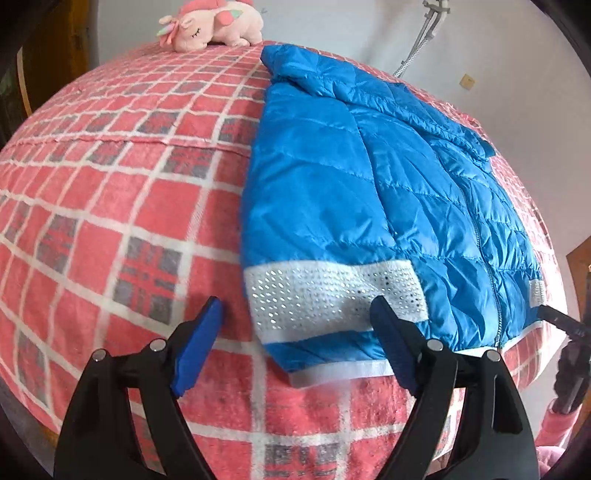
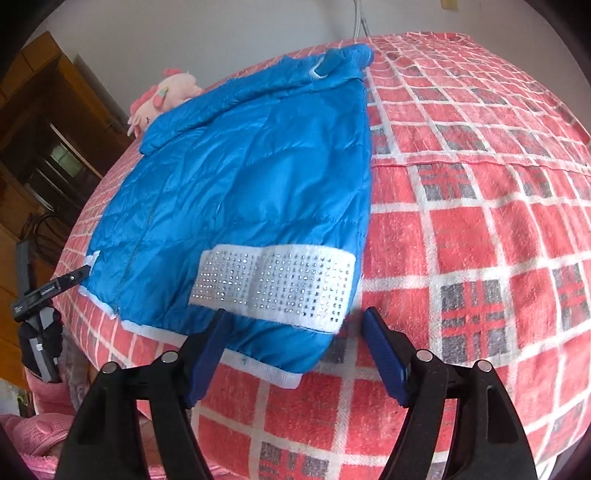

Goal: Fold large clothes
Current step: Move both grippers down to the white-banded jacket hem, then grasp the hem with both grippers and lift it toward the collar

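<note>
a blue quilted jacket lies flat on a bed covered by a red checked blanket, sleeves folded in so the white studded cuffs rest near the hem. the left gripper hangs over the hem's left corner with its jaws spread, pinching nothing. the right gripper hangs over the hem's right corner, also spread; its left pad may brush the fabric, hard to tell. a pink plush toy sits at the far edge.

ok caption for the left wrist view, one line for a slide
Open left gripper poised over the white studded cuff of a blue quilted puffer jacket on a red plaid blanket.
</note>
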A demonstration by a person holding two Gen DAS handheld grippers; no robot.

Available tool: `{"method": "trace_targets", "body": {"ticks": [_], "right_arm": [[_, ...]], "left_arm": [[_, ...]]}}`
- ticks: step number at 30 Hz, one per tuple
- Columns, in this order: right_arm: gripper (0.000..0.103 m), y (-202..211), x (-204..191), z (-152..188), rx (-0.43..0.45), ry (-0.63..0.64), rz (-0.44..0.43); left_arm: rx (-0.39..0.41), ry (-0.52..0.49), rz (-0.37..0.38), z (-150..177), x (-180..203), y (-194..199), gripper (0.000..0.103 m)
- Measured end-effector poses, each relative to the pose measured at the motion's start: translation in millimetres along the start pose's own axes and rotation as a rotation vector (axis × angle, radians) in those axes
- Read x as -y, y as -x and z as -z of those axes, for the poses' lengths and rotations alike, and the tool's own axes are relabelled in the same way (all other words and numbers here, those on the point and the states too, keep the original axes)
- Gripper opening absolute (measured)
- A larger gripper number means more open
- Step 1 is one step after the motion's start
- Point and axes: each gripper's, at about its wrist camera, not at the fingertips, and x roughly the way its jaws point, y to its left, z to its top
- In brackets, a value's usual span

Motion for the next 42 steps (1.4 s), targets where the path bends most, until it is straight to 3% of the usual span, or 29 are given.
{"method": "trace_targets", "body": {"ticks": [4, 10, 20, 28, 31, 35, 39, 42], "right_arm": [[0.075, 1, -4, 1, 0.004, 0.009, 0.006], [0.074, 4, -7, 11, 0.014, 0.017, -0.002], [0.064, 5, -9, 12, 0.027, 0.012, -0.022], [0.061, 2, -8, 11, 0.025, 0.0, -0.049], [0.054, 3, -7, 11, 0.026, -0.006, -0.053], [0.036, 3, -11, 14, 0.022, 0.014, -0.05], [0.017, 4, -7, 13, 0.03, 0.003, -0.072], [0.01, 10, -4, 10, 0.05, -0.012, -0.113]], "left_arm": [[-0.031, -0.008, 0.062, 7, 7, 2, 0.08], [-0.003, -0.033, 0.048, 21, 13, 5, 0.078], [-0.003, 0.018, 0.154, 21, 4, 8, 0.066], [-0.009, 0.022, 0.181, 20, -1, 4, 0.051], [-0.005, 0.032, 0.186, 19, -3, 3, 0.042], [0.015, 0.023, 0.161, 20, -1, 6, 0.024], [0.041, 0.004, 0.15, 22, 2, 11, 0.015], [0.056, 0.012, 0.172, 20, 1, 16, 0.01]]}}
